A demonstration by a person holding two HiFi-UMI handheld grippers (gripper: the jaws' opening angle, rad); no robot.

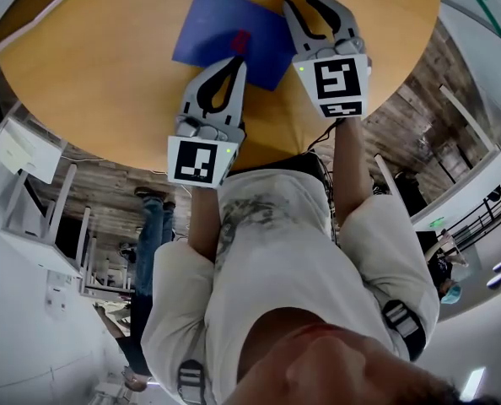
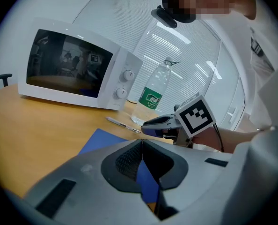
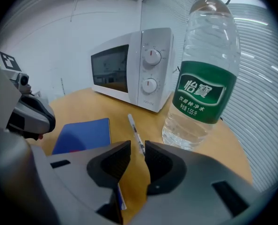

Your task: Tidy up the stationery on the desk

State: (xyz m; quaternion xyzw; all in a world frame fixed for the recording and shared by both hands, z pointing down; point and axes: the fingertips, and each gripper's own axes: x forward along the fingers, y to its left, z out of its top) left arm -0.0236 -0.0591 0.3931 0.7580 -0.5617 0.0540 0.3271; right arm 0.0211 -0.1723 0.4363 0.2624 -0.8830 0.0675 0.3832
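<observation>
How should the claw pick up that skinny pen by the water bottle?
Grip the pen around the middle of its thin barrel, coming straight down from above with the right claw across it. It lies flat on the table, and the bottle stands close beside it.

It looks like an office break area: a white microwave (image 2: pixel 78 71) on a round wooden table (image 1: pixel 90 83), slatted window blinds (image 2: pixel 195 64) behind.

blue notebook (image 1: pixel 218 29), green-labelled bottle (image 3: pixel 202 74)

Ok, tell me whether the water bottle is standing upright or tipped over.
Upright. The water bottle stands on its base on the desk beside the microwave, with its neck pointing up.
</observation>
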